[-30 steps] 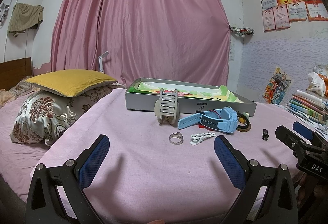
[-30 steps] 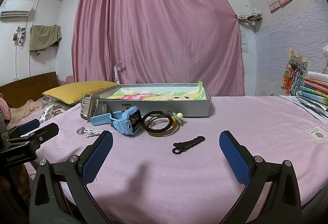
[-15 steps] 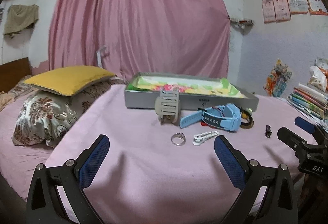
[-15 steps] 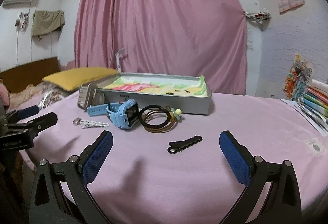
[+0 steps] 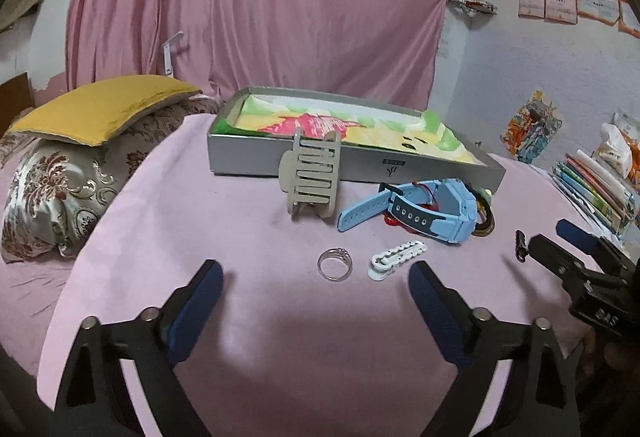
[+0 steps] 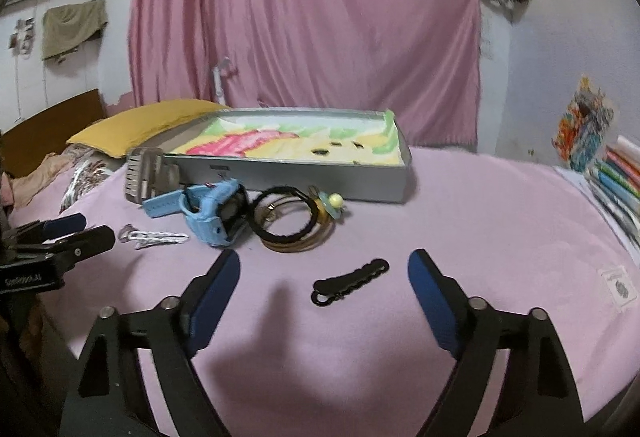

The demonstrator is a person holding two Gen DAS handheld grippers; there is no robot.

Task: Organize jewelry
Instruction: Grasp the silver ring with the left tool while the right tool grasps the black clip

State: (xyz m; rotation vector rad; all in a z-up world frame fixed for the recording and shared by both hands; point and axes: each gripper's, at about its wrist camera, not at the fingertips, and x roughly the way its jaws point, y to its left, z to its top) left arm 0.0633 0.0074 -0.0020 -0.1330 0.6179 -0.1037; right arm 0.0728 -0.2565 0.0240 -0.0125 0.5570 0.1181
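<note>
Your left tongs (image 5: 316, 289) hang over the pink tabletop (image 5: 224, 221) w/ the blades apart but closing, nothing between them; the ring (image 5: 335, 264) lies just past the gap at 12 o'clock, and the white clip (image 5: 394, 257) sits beside it at approx 1 o'clock, not touching it. Further out at 12 the beige hair claw (image 5: 314, 179) stands upright against the front wall of the grey box (image 5: 248, 157), which lies open w/ a bright printed lining. At 1–2 o'clock from the left tongs the blue watch (image 5: 432, 211) rests on its side, w/ a red cord tucked through the strap. Your right tongs (image 6: 324, 281) are also apart and closing, empty; the black clip (image 6: 350, 281) lies flat on the tabletop right in line w/ the gap, touched by neither blade. Beyond it, at 11–12 o'clock in the right view, the black hair tie (image 6: 280, 217) overlaps a brown band (image 6: 304, 243), both just beside the watch, and a small pale green charm (image 6: 335, 203) sits at their far edge. A yellow pillow (image 5: 104, 109) is at 10 o'clock on the bed, off the tabletop. Books (image 5: 592, 185) are stacked at 3 o'clock.
</note>
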